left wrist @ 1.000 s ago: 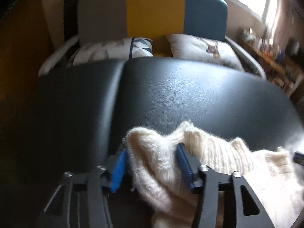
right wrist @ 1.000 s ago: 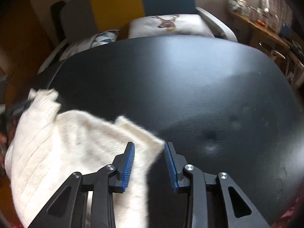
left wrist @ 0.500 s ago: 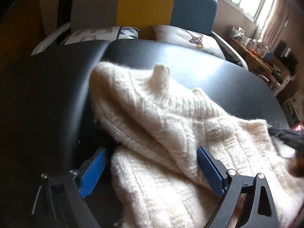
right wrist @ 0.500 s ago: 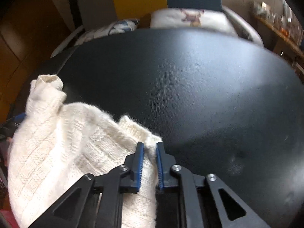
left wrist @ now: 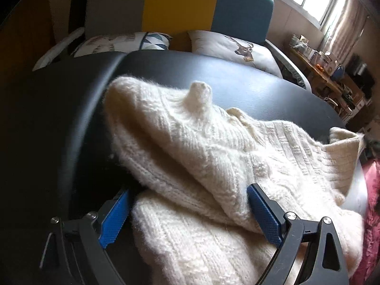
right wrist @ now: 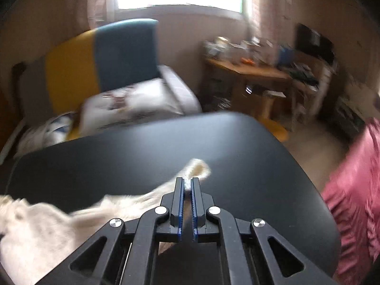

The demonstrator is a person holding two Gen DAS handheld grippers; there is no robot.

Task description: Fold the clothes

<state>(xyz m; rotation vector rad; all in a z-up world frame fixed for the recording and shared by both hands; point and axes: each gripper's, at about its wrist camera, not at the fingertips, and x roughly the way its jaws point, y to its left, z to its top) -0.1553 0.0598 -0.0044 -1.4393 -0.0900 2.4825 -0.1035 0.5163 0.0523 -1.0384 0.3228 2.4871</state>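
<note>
A: Fingers first. The right gripper (right wrist: 187,191) is clamped on a corner of the cream knitted sweater (left wrist: 201,161), a tuft of wool poking out past the blue pads (right wrist: 181,204). The left gripper (left wrist: 187,216) stands released, jaws wide, the sweater's thick fold lying between them with only the right-hand pad against the wool, nothing squeezed.

B: And the sweater itself?

A: Heaped on the black padded table (left wrist: 237,87), toward its near edge, spilling over it beneath the left gripper. The pinched corner stretches out toward the table's right edge.

B: How would you do this step well?

A: I'd judge it a spreading pull: draw the corner level and low so the knit slides flat instead of lifting into a ridge. Loose wool stretches, so go gently, and let the left gripper pin or take the opposite side to keep the heap from dragging along.

B: Any containers?

A: None visible. Only a pink garment (right wrist: 356,190) just off the table's right edge, its support hidden.
</note>
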